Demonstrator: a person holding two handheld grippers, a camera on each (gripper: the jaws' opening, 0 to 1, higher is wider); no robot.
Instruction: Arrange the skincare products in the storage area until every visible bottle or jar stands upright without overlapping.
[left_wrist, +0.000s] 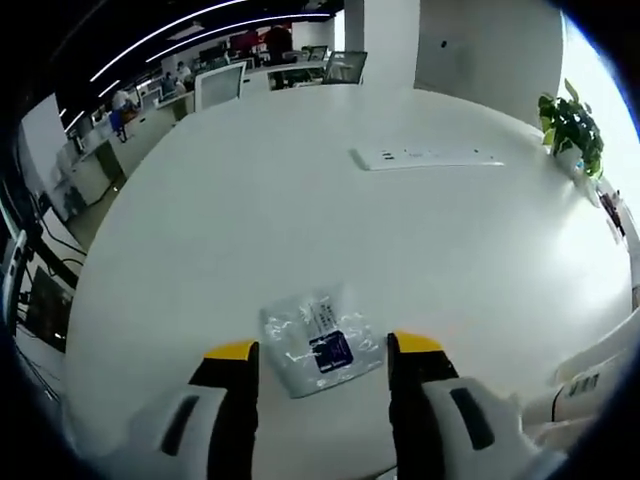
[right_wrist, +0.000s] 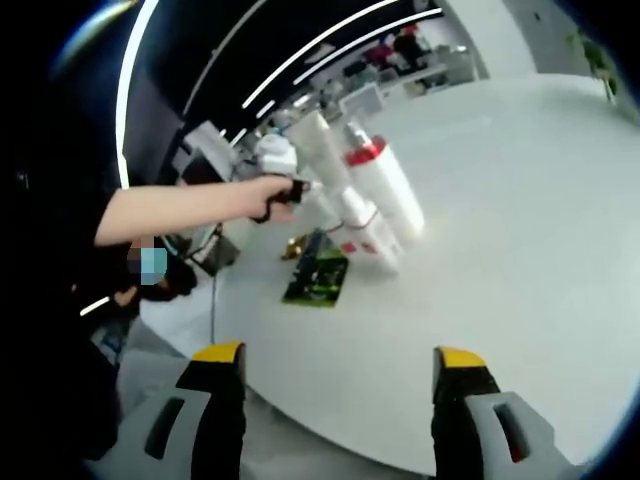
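Note:
In the right gripper view a cluster of white skincare containers stands near the table's far left edge. It has a big bottle with a red band (right_wrist: 388, 193), a smaller red-banded bottle (right_wrist: 366, 232), a tall white tube (right_wrist: 322, 148) and a white jar (right_wrist: 276, 155). All look slanted in this tilted view. A person's hand (right_wrist: 277, 197) reaches in among them from the left. My right gripper (right_wrist: 340, 357) is open, well short of them. In the left gripper view a clear packet with a blue label (left_wrist: 322, 348) lies flat between the jaws of my open left gripper (left_wrist: 325, 350).
A green and black packet (right_wrist: 317, 279) and a small gold item (right_wrist: 294, 245) lie in front of the bottles. On the white round table (left_wrist: 300, 220) a white power strip (left_wrist: 427, 157) lies at the far side, with a potted plant (left_wrist: 572, 125) at the right edge.

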